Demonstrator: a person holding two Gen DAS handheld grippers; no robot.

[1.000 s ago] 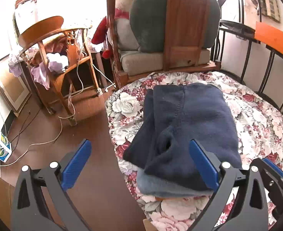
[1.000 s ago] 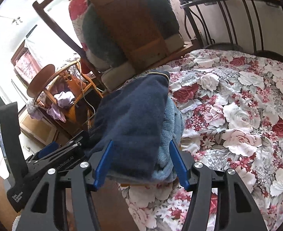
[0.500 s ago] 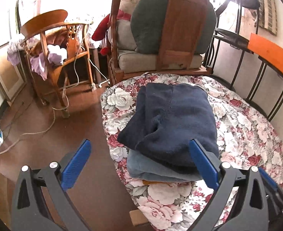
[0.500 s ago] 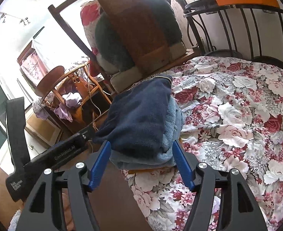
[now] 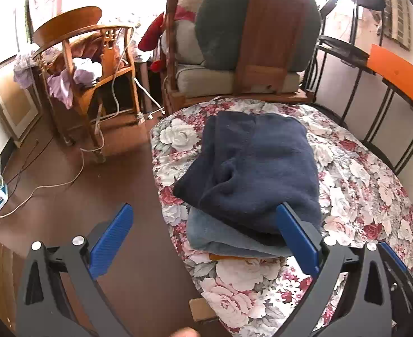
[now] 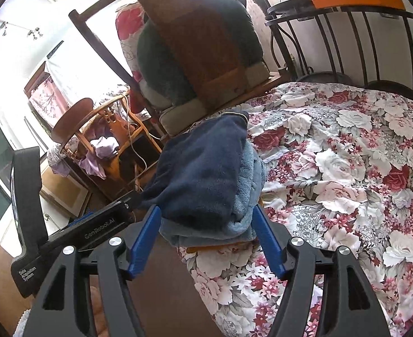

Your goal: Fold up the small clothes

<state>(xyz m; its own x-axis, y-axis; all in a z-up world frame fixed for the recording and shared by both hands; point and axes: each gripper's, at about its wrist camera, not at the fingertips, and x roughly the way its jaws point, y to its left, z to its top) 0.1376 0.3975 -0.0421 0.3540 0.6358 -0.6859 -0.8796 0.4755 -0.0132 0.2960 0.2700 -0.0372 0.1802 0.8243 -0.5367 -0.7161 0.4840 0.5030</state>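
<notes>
A folded navy fleece garment (image 5: 257, 168) lies on top of a folded light blue one (image 5: 226, 238). The stack sits near the corner of a bed with a floral cover (image 5: 375, 185). My left gripper (image 5: 203, 238) is open wide just in front of the stack, with its right pad by the stack's near edge and nothing between the pads. In the right wrist view the navy garment (image 6: 200, 174) and the blue one (image 6: 245, 193) lie just beyond my right gripper (image 6: 206, 241). It is open, apart from the cloth, and holds nothing. The left gripper's body (image 6: 65, 233) shows at the left.
A thin brown edge (image 5: 228, 257) peeks out under the stack. A wooden chair with loose clothes (image 5: 85, 67) stands on the brown floor at the left, with cables (image 5: 51, 185) trailing across it. An armchair with cushions (image 5: 234, 42) stands beyond the bed, whose black metal rail (image 5: 375, 106) is at the right.
Both grippers have drawn back from the stack, which now looks smaller and farther off. The right jaws stand slightly wider. The stack has not moved.
</notes>
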